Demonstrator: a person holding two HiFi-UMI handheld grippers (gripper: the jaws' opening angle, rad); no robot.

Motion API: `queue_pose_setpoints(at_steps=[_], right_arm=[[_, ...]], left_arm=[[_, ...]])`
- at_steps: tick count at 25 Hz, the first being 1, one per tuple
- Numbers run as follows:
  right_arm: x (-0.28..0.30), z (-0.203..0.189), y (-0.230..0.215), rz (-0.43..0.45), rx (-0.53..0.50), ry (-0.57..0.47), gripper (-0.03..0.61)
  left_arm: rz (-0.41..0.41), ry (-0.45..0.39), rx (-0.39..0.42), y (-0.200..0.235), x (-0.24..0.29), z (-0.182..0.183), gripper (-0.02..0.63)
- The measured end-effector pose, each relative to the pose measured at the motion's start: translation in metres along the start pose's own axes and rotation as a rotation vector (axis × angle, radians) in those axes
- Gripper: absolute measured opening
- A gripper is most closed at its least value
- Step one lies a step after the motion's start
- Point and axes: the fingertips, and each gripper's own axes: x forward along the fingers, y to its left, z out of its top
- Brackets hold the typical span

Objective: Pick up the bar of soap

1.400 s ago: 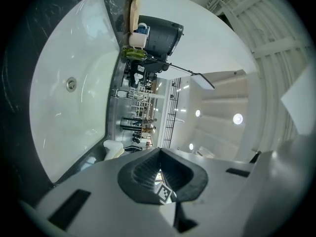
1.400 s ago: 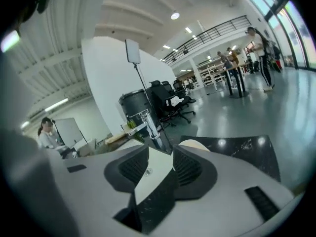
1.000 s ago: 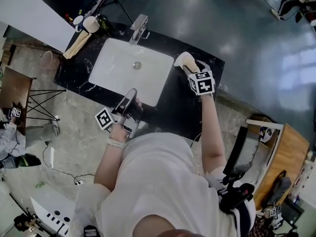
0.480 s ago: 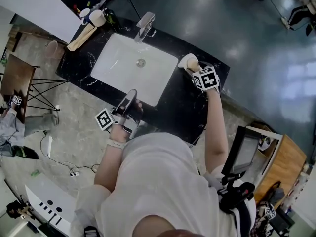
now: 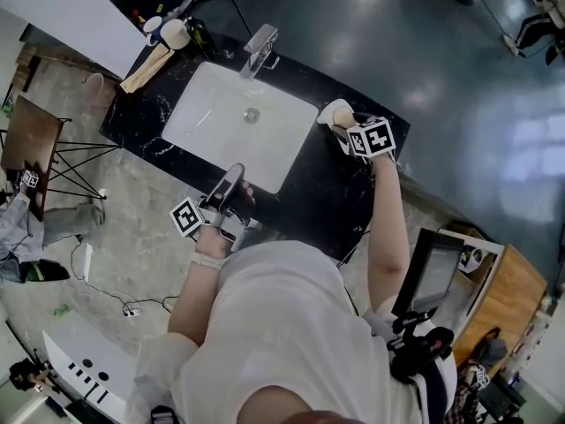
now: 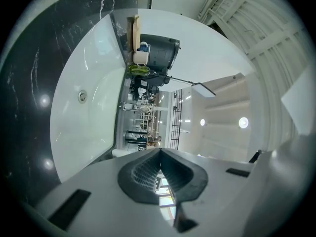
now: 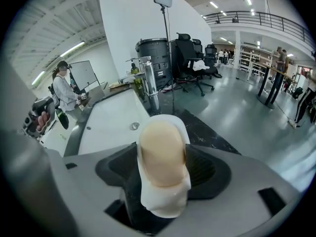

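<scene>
The beige bar of soap [image 7: 162, 151] lies on a white soap dish [image 7: 167, 204] on the black counter [image 5: 322, 193], to the right of the sink. My right gripper [image 7: 163, 171] reaches around it. Its jaws are opening, and the dark pads [image 7: 206, 169] flank dish and soap without gripping them. In the head view the soap [image 5: 343, 113] shows just beyond the right gripper [image 5: 341, 125]. My left gripper [image 5: 231, 177] hovers at the sink's near edge. It is shut with nothing between its jaws, and in its own view the left gripper [image 6: 160, 157] faces the basin.
A white basin [image 5: 212, 122] with a chrome faucet [image 5: 259, 47] fills the counter's middle. Cups and a bottle [image 5: 166, 32] stand at its back left corner. A screen on a stand [image 5: 433, 272] is to my right. A person [image 7: 64, 90] stands far beyond the sink.
My right gripper has moved a little farther over the soap dish, so the soap now sits between its jaws. The left gripper has stayed at the sink's edge.
</scene>
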Motion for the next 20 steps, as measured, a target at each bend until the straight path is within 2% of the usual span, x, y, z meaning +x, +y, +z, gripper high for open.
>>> queue_pose_setpoints(at_steps=[9,16,20], right_arm=[[0.0036,-0.0039,-0.0032,0.020,0.032,0.041,0.276],[-0.0022,-0.0051,-0.0044,-0.022,0.036,0.029,0.272],[-0.0014,-0.0049,-0.0087,-0.016,0.065,0.004,0.270]], left_arm=[[0.002,-0.001,-0.002,-0.0031,0.0053,0.0049,0.008],[-0.007,-0.001,-0.002,-0.0069,0.0026,0.0040,0.008],[-0.001,-0.007,-0.003,-0.0054,0.0056,0.0055,0.008]])
